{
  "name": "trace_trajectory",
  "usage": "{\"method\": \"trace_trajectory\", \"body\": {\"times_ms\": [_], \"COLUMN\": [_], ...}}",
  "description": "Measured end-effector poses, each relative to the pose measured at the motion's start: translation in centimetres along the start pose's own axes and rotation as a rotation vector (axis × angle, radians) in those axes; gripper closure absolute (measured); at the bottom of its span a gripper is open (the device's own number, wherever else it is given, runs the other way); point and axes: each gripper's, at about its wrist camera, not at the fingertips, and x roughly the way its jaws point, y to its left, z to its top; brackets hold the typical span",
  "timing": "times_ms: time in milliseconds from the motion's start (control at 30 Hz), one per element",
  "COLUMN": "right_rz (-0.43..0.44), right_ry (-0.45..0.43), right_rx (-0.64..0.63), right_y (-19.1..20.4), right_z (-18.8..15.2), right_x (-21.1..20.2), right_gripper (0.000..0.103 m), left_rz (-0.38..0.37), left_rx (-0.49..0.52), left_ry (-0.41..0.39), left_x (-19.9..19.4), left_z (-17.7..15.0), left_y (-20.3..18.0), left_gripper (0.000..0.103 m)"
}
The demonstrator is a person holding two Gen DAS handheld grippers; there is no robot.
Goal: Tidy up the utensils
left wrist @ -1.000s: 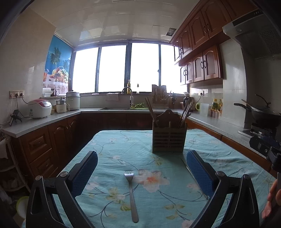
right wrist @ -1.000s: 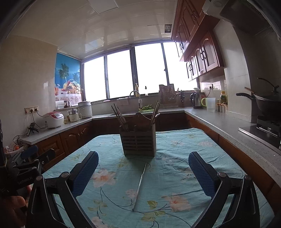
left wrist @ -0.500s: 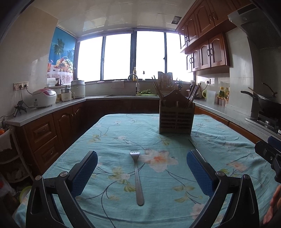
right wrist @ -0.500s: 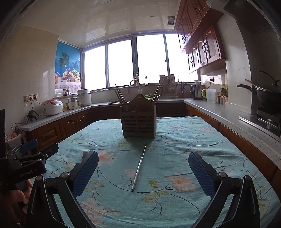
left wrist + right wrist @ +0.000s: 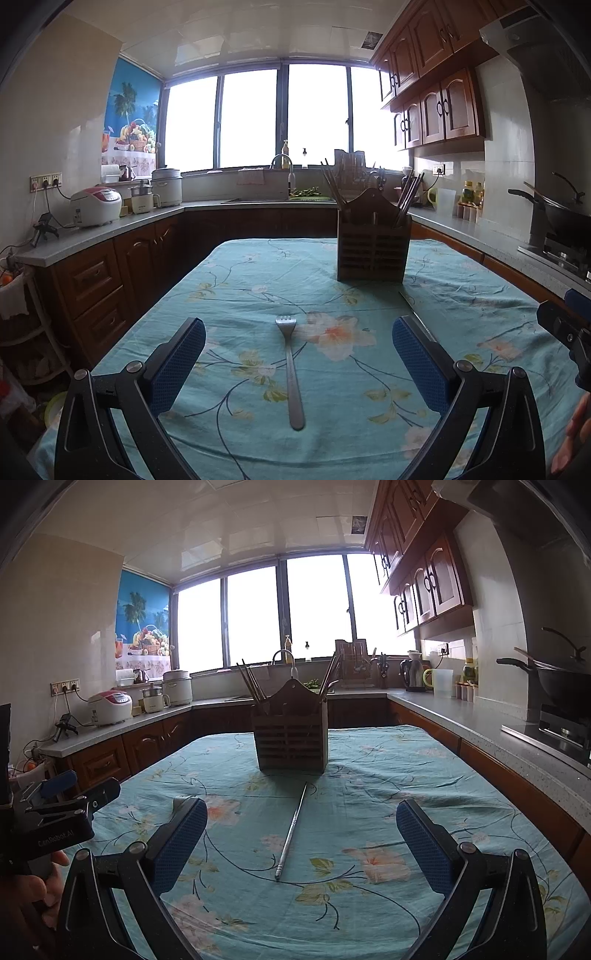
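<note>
Two pieces of cutlery lie loose on the worktop (image 5: pixel 461 295), which is covered with a teal flowered cloth, while the wooden utensil holder (image 5: pixel 373 247) stands upright toward the far end, chopsticks (image 5: pixel 251 683) already poking out of it at both sides.

The left gripper (image 5: pixel 299 360) hovers low over the cloth with its blue pads spread wide, holding nothing. The fork (image 5: pixel 290 365) lies flat right between those pads, tines pointing to 12 o'clock and handle running back to 6. From there the holder sits at about 1 o'clock, well apart from the fork.

The right gripper (image 5: pixel 301 840) is just as wide and just as empty. A slim metal rod (image 5: pixel 291 830), which may be a single chopstick though I cannot be sure, lies between its pads, slanting from 6 o'clock up toward 12, its far tip near the foot of the holder (image 5: pixel 290 738).

I judge that each gripper is lined up for a pick, as both loose pieces are outside the holder. The next move calls for dropping until the pads straddle the thin handle, then closing squarely. The metal lies flat on soft cloth, so the pads could catch fabric or let the piece slip.
</note>
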Motion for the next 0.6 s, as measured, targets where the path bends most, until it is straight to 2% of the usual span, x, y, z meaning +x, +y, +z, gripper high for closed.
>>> {"method": "trace_trajectory", "body": {"times_ms": [600], "right_rz": [0.015], "right_ry": [-0.007], "right_rx": [0.022], "right_y": [-0.25], "right_z": [-0.10], "right_x": [-0.17], "right_gripper": [0.000], "left_rz": [0.003], "left_rx": [0.004], "left_ry": [0.000], "left_x": [-0.25], "left_z": [-0.04], "left_y": [0.03], "left_gripper": [0.001]}}
